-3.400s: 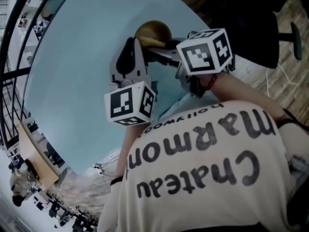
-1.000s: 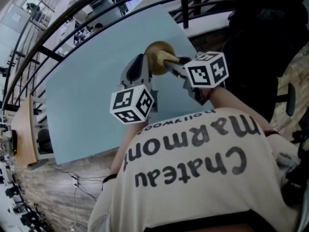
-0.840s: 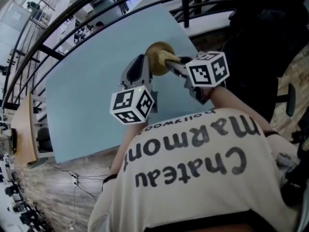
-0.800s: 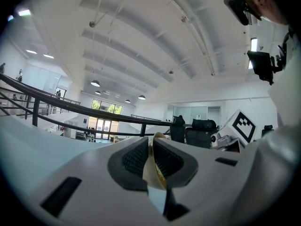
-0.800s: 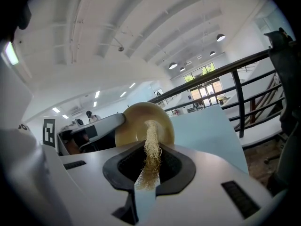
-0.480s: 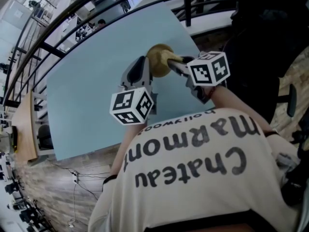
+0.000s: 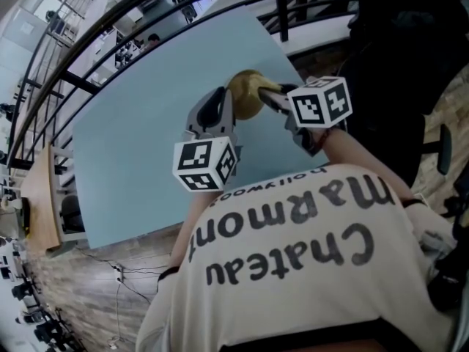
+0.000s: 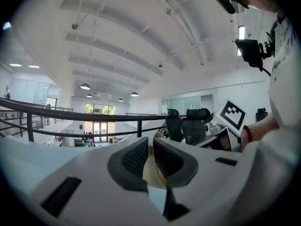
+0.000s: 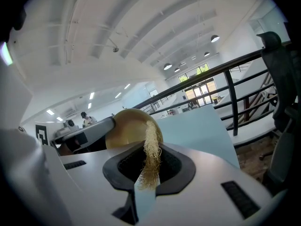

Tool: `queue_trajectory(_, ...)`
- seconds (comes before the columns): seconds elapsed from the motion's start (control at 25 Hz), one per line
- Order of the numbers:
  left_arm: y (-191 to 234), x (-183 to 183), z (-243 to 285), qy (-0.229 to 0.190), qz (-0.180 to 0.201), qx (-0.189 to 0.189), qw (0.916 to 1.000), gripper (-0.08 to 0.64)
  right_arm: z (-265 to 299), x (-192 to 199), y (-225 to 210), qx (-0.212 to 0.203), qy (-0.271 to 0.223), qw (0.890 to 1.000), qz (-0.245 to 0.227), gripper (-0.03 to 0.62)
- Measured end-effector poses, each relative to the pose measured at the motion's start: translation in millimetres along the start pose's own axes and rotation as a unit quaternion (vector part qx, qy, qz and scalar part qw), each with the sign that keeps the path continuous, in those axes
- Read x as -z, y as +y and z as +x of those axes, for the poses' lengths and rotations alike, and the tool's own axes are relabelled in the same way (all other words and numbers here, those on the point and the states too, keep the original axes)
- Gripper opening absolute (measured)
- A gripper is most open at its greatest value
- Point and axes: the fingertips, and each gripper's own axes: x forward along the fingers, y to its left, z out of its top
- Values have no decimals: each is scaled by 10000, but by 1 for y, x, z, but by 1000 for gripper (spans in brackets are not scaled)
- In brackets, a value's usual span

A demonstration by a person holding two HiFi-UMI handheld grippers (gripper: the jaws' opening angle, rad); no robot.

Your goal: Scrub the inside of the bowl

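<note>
A tan bowl is held up on its side over the light blue table. My left gripper is shut on the bowl's thin rim, seen edge-on between its pads in the left gripper view. My right gripper comes in from the right, shut on a straw-coloured fibrous scrubber that reaches up against the bowl. The bowl's inside is hidden in every view. In the right gripper view the left gripper shows beside the bowl.
A black railing runs beyond the table's far edge. A black office chair stands at the right over wooden floor. The person's printed shirt fills the lower part of the head view.
The bowl and both grippers have drifted slightly right and down in the head view. Both grips stay the same. The head camera has tilted since the oldest frame.
</note>
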Motion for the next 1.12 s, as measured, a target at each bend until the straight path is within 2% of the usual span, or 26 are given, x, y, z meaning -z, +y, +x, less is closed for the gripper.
queue_trajectory(0.36, -6, 4, 2, 183, 107, 138, 9997, 31, -5, -5, -1, 88, -100, 9999, 8, 61)
queue_trajectory(0.72, -10, 10, 6, 339, 12, 339, 9989, 31, -5, -10, 1, 214, -148, 9995, -204, 61)
queue_trajectory(0.92, -14, 12, 7, 401, -28, 444, 9982, 29, -3, -10, 8, 229, -72, 9979, -599, 61)
queue_trajectory(1.12, -15, 15, 7, 449, -77, 461, 9979, 28, -4, -9, 10, 186, -76, 9978, -624, 61)
